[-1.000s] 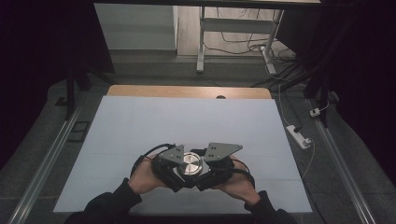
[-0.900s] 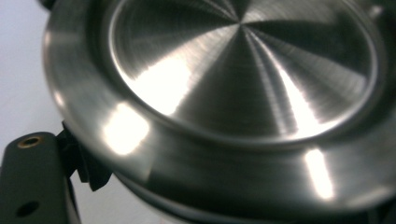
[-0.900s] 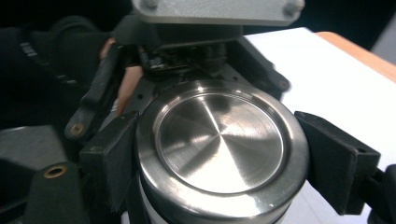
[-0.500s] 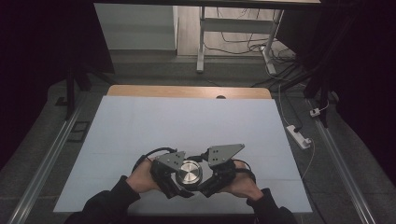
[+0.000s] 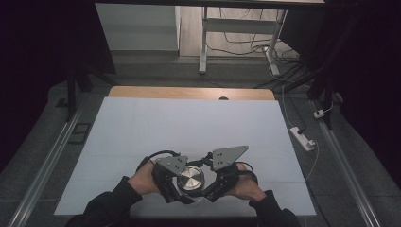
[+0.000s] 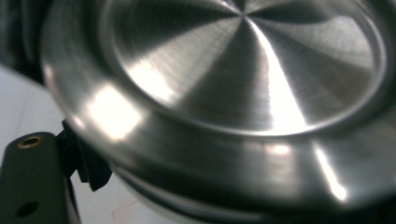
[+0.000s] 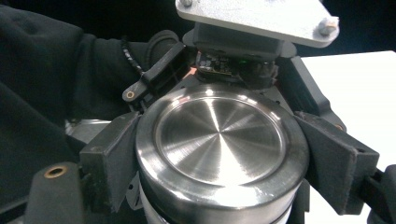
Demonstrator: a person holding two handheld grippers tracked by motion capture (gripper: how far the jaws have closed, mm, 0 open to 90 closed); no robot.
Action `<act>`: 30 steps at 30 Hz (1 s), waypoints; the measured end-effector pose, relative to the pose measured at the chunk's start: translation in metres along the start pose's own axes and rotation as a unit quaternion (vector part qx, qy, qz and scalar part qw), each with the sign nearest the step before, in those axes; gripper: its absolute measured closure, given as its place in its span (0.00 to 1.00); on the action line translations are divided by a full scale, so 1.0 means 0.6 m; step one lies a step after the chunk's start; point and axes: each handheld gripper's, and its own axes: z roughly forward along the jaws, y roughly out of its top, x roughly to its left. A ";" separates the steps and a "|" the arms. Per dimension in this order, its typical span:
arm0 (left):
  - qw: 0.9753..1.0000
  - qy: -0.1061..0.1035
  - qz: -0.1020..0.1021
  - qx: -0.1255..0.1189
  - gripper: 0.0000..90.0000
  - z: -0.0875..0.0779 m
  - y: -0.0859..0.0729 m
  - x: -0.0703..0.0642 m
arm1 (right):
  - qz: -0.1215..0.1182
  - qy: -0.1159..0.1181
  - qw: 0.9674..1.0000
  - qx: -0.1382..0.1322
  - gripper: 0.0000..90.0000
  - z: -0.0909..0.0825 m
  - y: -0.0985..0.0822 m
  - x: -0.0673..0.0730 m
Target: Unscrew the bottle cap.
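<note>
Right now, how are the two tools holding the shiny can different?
The left tool sits lower at the metal can, its grey plate lying flatter; the right tool carries a bigger, tilted grey plate. Both are shut on the can's lid, from opposite sides.

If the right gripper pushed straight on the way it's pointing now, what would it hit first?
The round steel container already sits between its jaws, so that comes first. Directly behind it is the left gripper, probably next, then the person's dark sleeve; depth there is hard to judge.

You have a wooden table (image 5: 142,91) covered by a white sheet (image 5: 189,127), and near its front edge a steel can (image 5: 190,178) stands on the sheet.
</note>
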 end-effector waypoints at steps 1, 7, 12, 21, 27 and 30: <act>1.000 0.008 -0.005 -0.003 0.17 -0.001 -0.001 0.001 | 0.003 -0.007 1.000 -0.002 0.19 -0.001 0.000 -0.001; 0.992 0.105 -0.064 0.015 0.17 -0.003 -0.007 0.014 | 0.038 -0.108 0.993 0.000 0.10 -0.018 0.012 -0.010; 0.979 0.171 -0.105 0.032 0.17 0.000 -0.001 0.017 | 0.058 -0.192 0.979 0.030 0.10 0.003 0.009 -0.008; 0.991 0.108 -0.072 0.018 0.17 -0.004 0.001 0.012 | 0.036 -0.171 0.984 0.033 0.20 0.013 0.008 0.003; 0.998 0.043 -0.034 0.008 0.17 -0.006 -0.002 0.008 | 0.018 -0.103 0.994 0.024 0.21 0.009 0.007 0.006; 0.999 0.030 -0.024 0.004 0.17 -0.007 -0.002 0.006 | 0.010 -0.076 0.997 0.015 0.21 0.007 0.006 0.008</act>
